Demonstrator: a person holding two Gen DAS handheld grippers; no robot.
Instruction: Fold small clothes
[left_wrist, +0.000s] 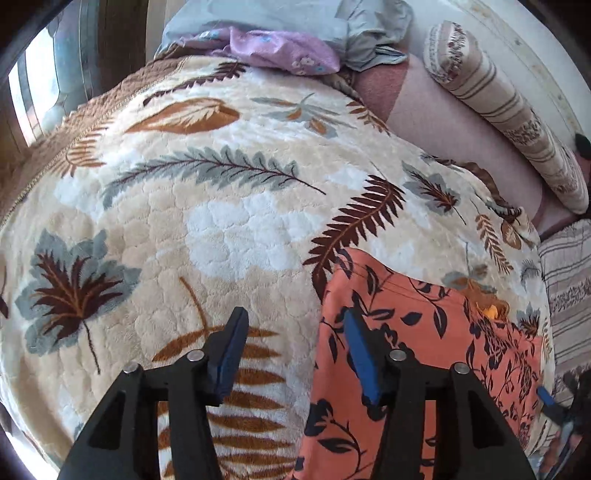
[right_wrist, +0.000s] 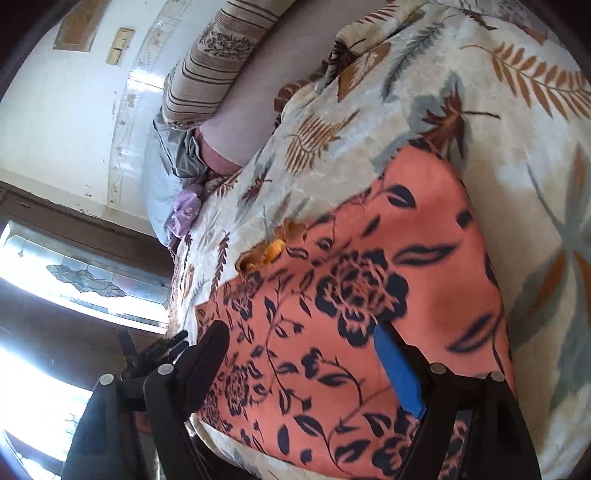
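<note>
You are working over a bed covered by a plush cream blanket (left_wrist: 229, 229) printed with brown, orange and grey leaves. Nearest you, your left gripper (left_wrist: 295, 354) has its blue-padded fingers spread wide with nothing between them, one over the blanket, the other over the edge of the orange floral garment (left_wrist: 424, 332). Your right gripper (right_wrist: 303, 362) is likewise spread wide and empty above that garment, which lies flat on the blanket near the bed's edge. Farther off, a striped bolster pillow (left_wrist: 498, 107) lies beside a pink sheet (left_wrist: 443, 122), and lilac and pale blue clothes (left_wrist: 280, 44) are heaped beyond the blanket.
</note>
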